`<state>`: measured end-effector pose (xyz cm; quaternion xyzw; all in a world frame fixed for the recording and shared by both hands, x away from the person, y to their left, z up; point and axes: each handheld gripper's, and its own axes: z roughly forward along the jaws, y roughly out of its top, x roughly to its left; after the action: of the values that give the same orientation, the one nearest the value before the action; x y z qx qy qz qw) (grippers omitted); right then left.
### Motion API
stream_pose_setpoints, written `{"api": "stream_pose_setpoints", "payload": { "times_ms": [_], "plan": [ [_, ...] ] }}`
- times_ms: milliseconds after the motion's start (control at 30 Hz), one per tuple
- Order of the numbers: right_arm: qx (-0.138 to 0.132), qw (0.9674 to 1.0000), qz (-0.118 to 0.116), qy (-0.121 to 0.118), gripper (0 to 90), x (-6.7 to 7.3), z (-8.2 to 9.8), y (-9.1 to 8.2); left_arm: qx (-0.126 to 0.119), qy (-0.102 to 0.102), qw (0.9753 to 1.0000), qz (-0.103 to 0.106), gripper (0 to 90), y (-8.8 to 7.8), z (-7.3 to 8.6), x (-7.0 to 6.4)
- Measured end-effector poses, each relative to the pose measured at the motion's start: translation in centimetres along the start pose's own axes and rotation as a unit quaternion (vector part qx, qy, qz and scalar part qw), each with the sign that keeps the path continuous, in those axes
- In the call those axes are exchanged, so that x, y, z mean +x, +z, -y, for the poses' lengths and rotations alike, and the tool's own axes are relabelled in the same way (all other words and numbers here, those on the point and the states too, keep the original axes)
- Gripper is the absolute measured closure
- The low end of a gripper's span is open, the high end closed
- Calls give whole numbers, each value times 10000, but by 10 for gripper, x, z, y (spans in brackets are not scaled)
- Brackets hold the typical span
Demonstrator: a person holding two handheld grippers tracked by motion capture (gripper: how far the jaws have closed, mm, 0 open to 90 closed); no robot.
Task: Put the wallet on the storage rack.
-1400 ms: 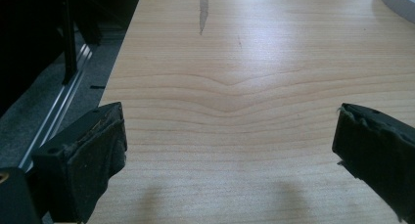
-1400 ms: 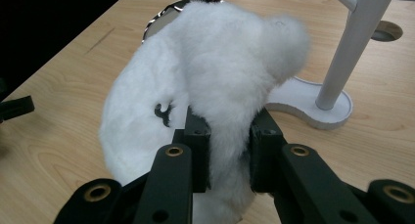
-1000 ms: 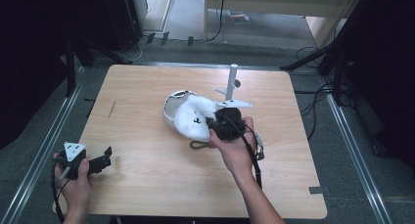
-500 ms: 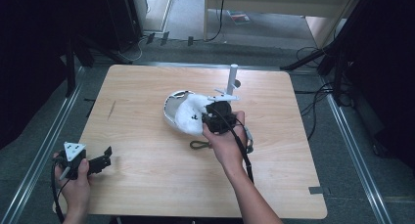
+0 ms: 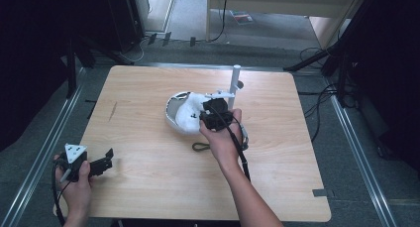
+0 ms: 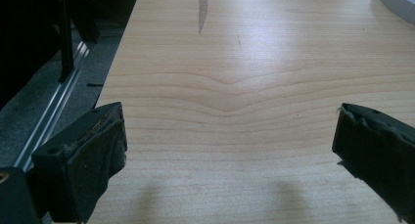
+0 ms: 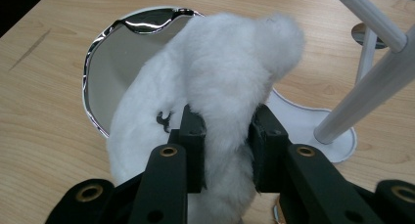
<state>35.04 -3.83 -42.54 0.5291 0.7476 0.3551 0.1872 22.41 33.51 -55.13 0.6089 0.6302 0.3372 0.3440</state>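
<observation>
Fleece (image 7: 230, 62), white and fluffy, was pinched between the right gripper's (image 7: 227, 145) closed jaws, draped over a shiny-rimmed white bowl (image 7: 105, 53) just beside a white stand (image 5: 233, 85), probably so it could be lifted onto the stand's arm. Well away from the stand, near the wooden table's (image 5: 148, 187) edge, the left gripper (image 6: 230, 141) waited with jaws wide and empty. Dark floor, rails and cables surrounded the table.

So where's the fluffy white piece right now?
The fluffy white piece is mid-table, pinched in the right gripper, draped over the white bowl, beside the white stand.
</observation>
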Motion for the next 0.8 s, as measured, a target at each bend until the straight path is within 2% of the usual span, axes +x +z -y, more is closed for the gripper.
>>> {"api": "stream_pose_setpoints", "payload": {
  "times_ms": [800],
  "plan": [
    [-81,9999,104,105,708,17,-6,29,10,29,10000,-2,4,0,0,0]
  ]
}}
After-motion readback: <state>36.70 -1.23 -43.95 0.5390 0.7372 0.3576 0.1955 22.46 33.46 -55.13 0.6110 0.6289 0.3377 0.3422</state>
